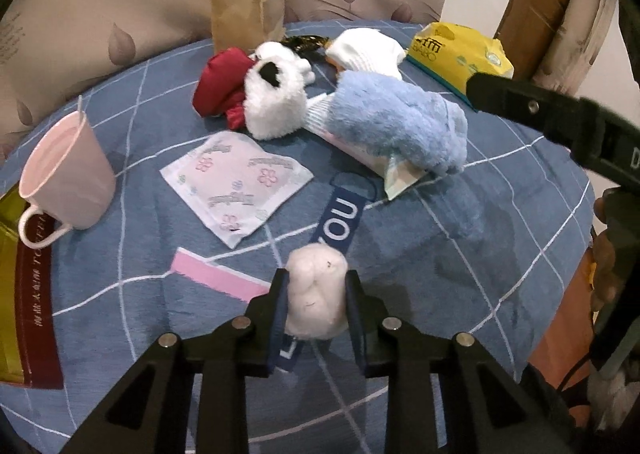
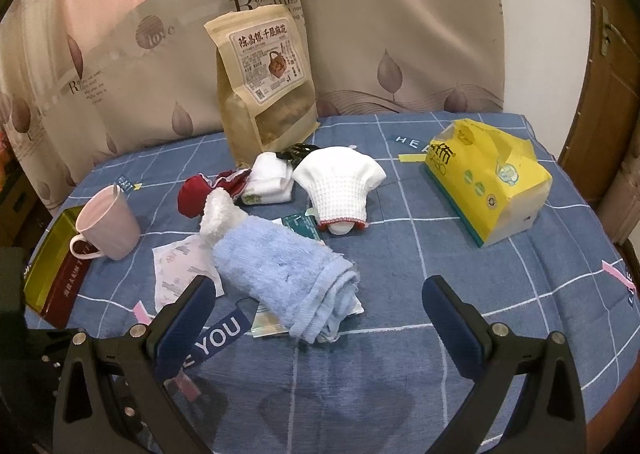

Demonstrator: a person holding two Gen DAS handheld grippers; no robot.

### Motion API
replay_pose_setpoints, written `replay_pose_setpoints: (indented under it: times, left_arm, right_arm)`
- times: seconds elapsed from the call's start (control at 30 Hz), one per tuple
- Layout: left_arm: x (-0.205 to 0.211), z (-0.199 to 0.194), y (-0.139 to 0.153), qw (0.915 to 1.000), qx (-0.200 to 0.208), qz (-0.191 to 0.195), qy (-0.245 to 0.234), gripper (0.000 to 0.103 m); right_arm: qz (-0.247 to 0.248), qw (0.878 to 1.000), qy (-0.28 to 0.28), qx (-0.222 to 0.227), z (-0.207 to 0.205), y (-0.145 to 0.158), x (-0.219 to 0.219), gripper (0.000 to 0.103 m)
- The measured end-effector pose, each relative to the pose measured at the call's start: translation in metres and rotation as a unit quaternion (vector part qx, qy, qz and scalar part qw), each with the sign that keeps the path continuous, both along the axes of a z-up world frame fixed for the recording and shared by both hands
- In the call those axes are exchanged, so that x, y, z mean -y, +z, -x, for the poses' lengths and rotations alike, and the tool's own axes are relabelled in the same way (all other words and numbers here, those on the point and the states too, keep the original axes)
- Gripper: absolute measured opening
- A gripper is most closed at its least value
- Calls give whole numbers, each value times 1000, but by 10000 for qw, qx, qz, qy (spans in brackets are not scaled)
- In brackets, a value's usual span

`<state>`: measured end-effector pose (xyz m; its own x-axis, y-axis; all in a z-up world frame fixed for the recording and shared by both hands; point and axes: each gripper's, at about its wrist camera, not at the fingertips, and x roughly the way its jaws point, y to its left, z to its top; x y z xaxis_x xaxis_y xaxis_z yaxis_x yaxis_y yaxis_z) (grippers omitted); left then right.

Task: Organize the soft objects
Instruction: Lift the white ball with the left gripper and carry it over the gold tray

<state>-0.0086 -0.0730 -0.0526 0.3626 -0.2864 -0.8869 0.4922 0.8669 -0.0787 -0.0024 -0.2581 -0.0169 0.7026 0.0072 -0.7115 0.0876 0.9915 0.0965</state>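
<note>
Two grippers, one loaded. Left gripper [image 1: 316, 294]: jaws narrowed on a white cotton wad [image 1: 316, 290], pads pressing both flanks, wad bulging above and below the fingers. It sits near-centre of the tablecloth [image 1: 460, 254], over the navy "YOU" strip [image 1: 344, 214].
Right gripper [image 2: 320, 318]: jaws wide apart, nothing between them; hovers above near end of blue towel [image 2: 288, 274].

Step in hand (judged): secure wad, carry to the soft pile. Advice: keep squeeze light, as wad is compressible and may slip or shed fibre if crushed; lift straight up to clear the cloth; set down beside pile, don't drop onto it.

Materials, outward from the claw:
- Wad: fluffy, matte, rounded lump w/ a crease, few dark specks.
- Pink paper slip [image 1: 218, 274]: flat, near-left of wad.
- Sachet [image 1: 236, 182]: thin crinkly film, square, floral print.
- Blue towel: plush terry, loosely rolled, lying on flat packets.
- White fuzzy toy [image 1: 276, 102]: long pile, black patch; touches red cloth bundle [image 1: 222, 86].
- White knit item [image 2: 340, 182]: waffle texture, red trim edge.
- Pink mug [image 1: 64, 174]: glossy ceramic, far left, tilted in fisheye.
- Tissue pack [image 2: 488, 190]: yellow plastic, boxy, far right, torn top.
- Kraft snack bag [image 2: 264, 82]: stiff, upright at back.
- Tablecloth: blue, short nap, white grid lines.
</note>
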Motion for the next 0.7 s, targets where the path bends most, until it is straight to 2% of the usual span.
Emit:
replay_pose_setpoints:
  times: [0.43,0.7]
  left_arm:
    - [-47,-14,34,9978,431,18,495,27]
    - [-103,-33,51,9918,692,-52,1078,27]
  right_arm:
    - [353,9988,335,-17,-7,-16,-17,103]
    - [432,9976,528,-131,-13,-31,-29,103]
